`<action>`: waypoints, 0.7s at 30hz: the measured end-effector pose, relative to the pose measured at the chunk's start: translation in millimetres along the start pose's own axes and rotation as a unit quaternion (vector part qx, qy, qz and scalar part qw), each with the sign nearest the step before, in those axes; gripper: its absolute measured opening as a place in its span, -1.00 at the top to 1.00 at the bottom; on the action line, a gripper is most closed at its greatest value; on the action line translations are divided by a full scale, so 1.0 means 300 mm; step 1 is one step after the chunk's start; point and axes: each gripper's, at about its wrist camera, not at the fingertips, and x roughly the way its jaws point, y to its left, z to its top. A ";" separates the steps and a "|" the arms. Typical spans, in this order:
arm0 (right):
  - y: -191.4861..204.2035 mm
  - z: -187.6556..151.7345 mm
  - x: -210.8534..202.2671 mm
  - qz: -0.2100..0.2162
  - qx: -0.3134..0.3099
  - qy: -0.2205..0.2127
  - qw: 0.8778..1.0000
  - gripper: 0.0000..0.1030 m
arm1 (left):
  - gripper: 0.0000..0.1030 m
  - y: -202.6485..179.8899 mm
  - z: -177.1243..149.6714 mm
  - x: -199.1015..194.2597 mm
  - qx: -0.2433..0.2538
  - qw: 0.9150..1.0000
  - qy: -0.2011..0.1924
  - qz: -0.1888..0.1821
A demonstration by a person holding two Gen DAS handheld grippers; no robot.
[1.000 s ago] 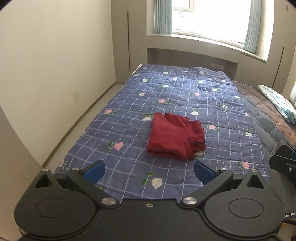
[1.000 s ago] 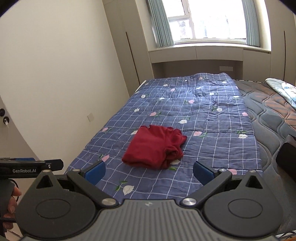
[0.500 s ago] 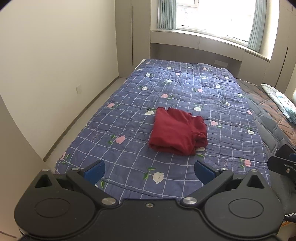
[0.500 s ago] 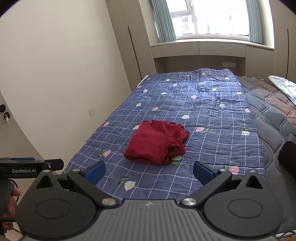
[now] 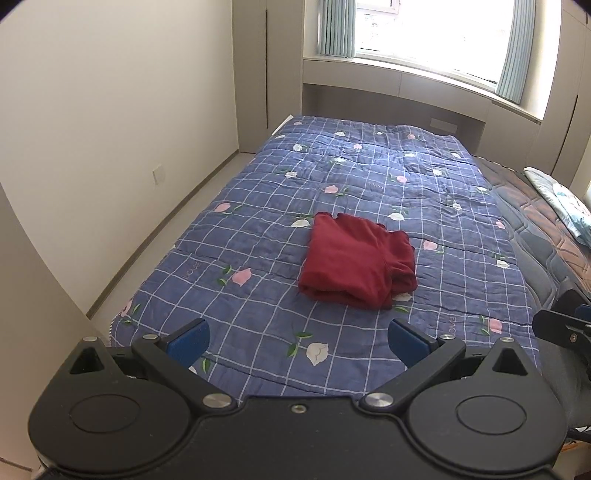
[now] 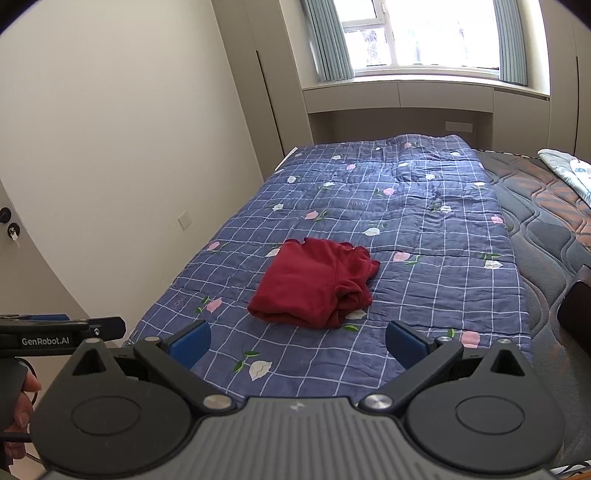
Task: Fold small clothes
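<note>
Nearest the cameras, both grippers hang over the near end of the bed with nothing between their blue pads: the left gripper (image 5: 298, 339) has its jaws spread wide apart, and the right gripper (image 6: 297, 341) is spread just as wide. At the far left edge of the right wrist view, part of a hand (image 6: 23, 404) holds the dark handle of the left tool, whose black side carries white lettering. Beyond the fingertips lies a blue quilt (image 5: 373, 184) with a white grid and a scatter of pink and white flowers, covering most of the bed. On the quilt, roughly in the middle and well clear of both grippers, sits a dark red garment (image 5: 357, 261), folded into a rough rectangle with a smooth top layer on its left and bunched, rolled edges on its right side. To the right of the quilt a strip of bare dark mattress (image 6: 546, 236) with a wavy stitched pattern shows, and at its far right lies a pale patterned cloth (image 6: 567, 173). Left of the bed, a plain light wall (image 5: 110, 122) runs back with a white socket plate low on it. Farthest off, a bright window (image 6: 421, 33) with blue-grey curtains stands above a built-in ledge.
</note>
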 end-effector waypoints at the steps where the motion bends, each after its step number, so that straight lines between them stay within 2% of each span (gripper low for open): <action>1: -0.001 0.000 0.000 0.000 0.000 0.001 1.000 -1.00 | -0.99 0.000 0.000 0.000 0.000 1.000 0.000 0.000; 21: -0.008 0.009 0.006 0.002 0.003 -0.002 1.000 -1.00 | -0.99 0.000 0.009 0.001 -0.001 1.000 0.000 0.003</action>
